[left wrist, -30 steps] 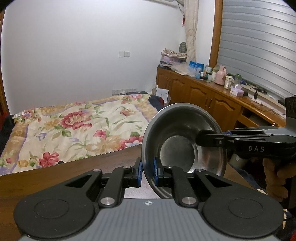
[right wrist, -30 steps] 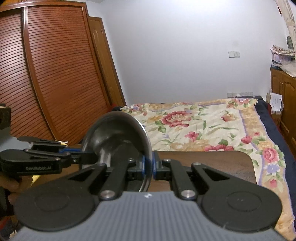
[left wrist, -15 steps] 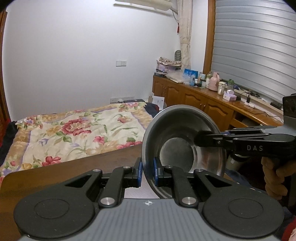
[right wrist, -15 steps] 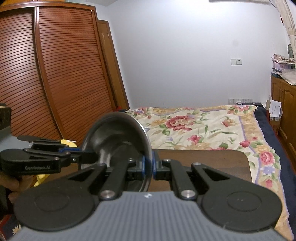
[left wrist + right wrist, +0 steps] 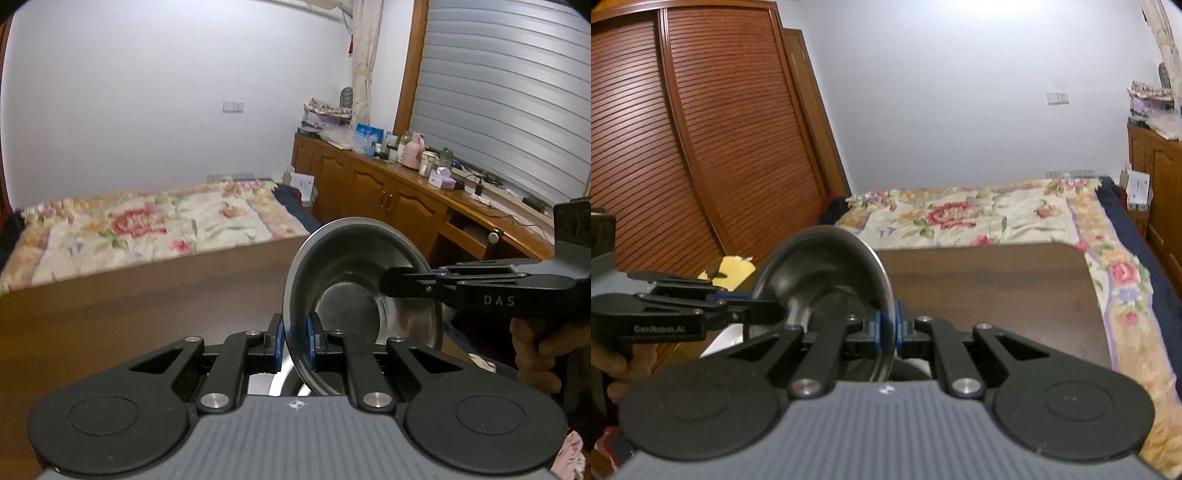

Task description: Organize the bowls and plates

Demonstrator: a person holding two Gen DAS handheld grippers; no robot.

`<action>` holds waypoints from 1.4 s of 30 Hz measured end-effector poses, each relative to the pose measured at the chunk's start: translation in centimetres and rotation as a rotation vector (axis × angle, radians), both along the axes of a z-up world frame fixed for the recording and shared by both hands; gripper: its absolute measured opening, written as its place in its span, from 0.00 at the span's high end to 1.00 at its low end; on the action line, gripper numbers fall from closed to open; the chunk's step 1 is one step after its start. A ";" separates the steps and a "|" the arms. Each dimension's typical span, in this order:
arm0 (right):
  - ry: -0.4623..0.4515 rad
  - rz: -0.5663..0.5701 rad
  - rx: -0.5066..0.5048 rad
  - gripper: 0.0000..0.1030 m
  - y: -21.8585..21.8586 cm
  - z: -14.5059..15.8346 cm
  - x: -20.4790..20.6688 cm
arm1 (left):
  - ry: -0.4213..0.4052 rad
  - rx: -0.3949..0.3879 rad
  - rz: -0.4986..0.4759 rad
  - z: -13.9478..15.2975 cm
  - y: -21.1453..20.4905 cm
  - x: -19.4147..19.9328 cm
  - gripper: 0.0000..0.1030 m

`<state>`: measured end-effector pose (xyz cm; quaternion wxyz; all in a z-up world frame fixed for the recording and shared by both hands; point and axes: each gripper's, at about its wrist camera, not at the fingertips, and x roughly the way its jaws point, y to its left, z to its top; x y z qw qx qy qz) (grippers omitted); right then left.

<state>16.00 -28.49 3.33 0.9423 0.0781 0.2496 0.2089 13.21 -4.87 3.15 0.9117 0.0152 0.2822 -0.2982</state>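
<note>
Low in the centre of each wrist view, the left gripper [image 5: 294, 339] and right gripper [image 5: 886, 334] both clamp the steel bowl's [image 5: 354, 273] rim. Judging from this, lower both together, level, toward the table [image 5: 997, 291] and release only once it rests.

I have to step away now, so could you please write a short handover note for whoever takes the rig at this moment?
Left gripper: shut on the near rim of the steel bowl.
Right gripper: shut on the opposite rim of the same bowl.
Bowl: held tilted on edge in the air between both grippers, above the brown table, touching nothing else.
Done: bowl picked up.
Left: set it down in its place; no plates or other bowls clearly in view, so look around first.
</note>
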 end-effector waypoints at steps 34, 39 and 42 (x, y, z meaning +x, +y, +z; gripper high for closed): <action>0.044 -0.087 -0.018 0.89 0.0 -5.6 -2.2 | 0.098 0.058 0.004 -6.2 -1.3 -1.3 0.87; 0.016 -0.086 -0.041 0.89 0.0 -5.7 -2.3 | 0.096 0.050 0.012 -6.4 -1.3 -1.4 0.87; 0.011 -0.081 -0.047 0.89 0.0 -5.6 -2.2 | 0.097 0.039 0.016 -6.4 -1.1 -1.4 0.87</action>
